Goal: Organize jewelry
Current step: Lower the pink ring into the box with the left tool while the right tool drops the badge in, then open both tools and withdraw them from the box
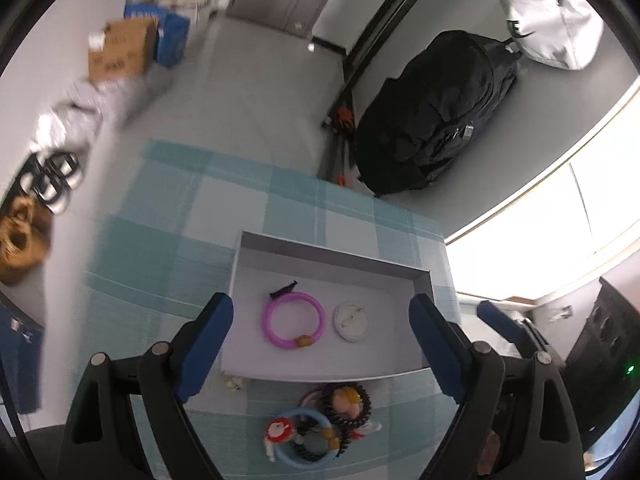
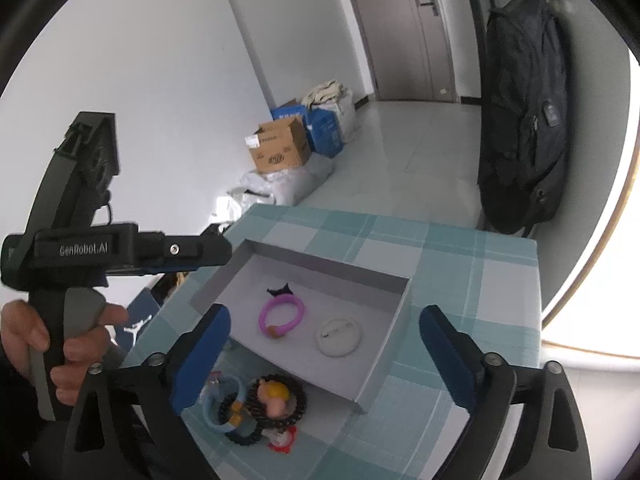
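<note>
A shallow white box sits on the checked cloth. In it lie a pink ring bracelet, a white round brooch and a small black clip. In front of the box lies a pile of jewelry: a blue bangle, dark bead bracelets, a red-and-white charm. My left gripper is open and empty above the box. My right gripper is open and empty over the box's near edge. The left gripper's body shows in the right wrist view.
The table with the teal checked cloth ends at the far and right sides. A black backpack hangs beyond it. Cardboard and blue boxes stand on the floor by the wall. A small white earring lies left of the box.
</note>
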